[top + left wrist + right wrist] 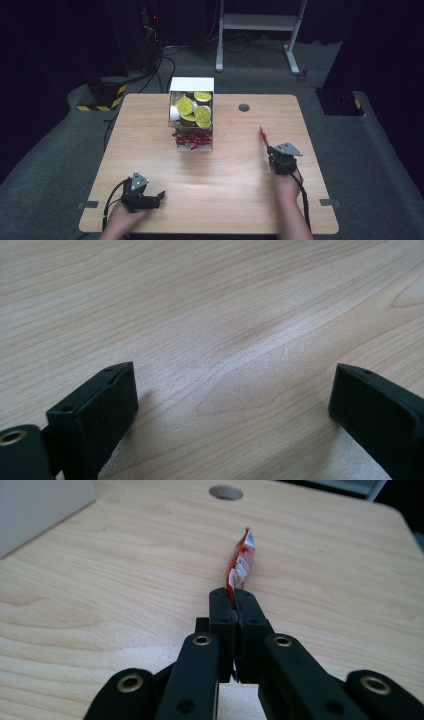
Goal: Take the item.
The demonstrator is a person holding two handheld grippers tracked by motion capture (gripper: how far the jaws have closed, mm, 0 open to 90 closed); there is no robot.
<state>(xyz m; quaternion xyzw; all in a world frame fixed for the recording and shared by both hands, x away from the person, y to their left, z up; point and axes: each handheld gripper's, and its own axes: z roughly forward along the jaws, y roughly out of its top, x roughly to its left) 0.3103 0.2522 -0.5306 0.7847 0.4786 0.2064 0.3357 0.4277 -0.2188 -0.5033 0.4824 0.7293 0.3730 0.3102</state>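
2 tongs are at work over 1 wooden worktop (pixel 230 190). The right tongs (pixel 235 602) are clamped tight on 1 red sachet (pixel 241 562), gripped at its near end so that the rest of it sticks out forward from the tips, just above the worktop; in the high view this sachet (pixel 262 135) points away from the right tongs (pixel 272 150) toward the far edge. The left tongs (pixel 159 196) rest low near the person's edge, jaws spread wide with nothing but bare wood between them, as the left gripper view shows (pixel 232 400). Well ahead of both tongs, and between them, stands 1 white box (pixel 192 84) with 2 sections: the farther one holds round yellow-topped cups (pixel 194 111), at least 4 visible, and the nearer one holds a heap of red sachets (pixel 192 139) too tangled to count. 1 round hole (pixel 244 107) lies in the worktop beyond the right tongs.
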